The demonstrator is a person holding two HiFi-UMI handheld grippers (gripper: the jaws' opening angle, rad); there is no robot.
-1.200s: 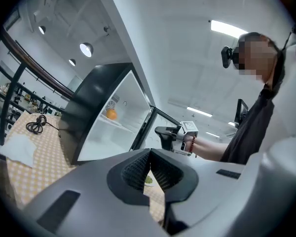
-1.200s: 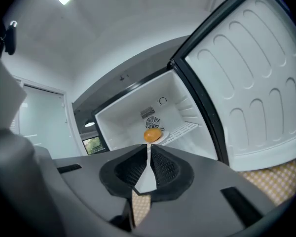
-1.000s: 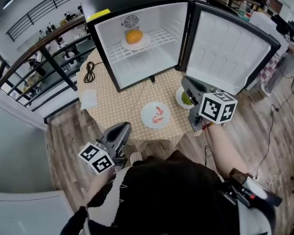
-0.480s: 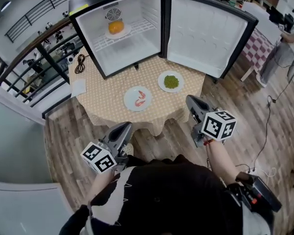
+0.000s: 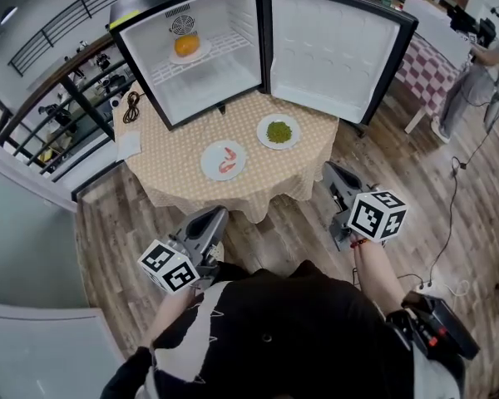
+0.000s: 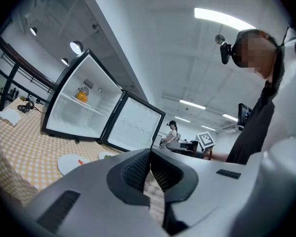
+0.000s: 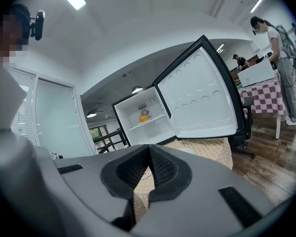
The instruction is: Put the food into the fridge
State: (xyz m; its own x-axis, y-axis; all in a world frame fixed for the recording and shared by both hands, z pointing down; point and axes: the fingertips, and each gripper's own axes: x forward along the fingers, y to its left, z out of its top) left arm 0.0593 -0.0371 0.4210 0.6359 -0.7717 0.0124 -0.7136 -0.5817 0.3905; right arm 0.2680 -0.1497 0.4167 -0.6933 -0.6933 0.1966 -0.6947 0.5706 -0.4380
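Head view: shrimp plate (image 5: 224, 160), greens plate (image 5: 279, 131) beyond shut left tongs (image 5: 213, 216), right tongs (image 5: 333, 170).

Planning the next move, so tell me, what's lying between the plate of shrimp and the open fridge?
Nothing. In the head view, only bare checkered tablecloth separates the shrimp plate from the open fridge.
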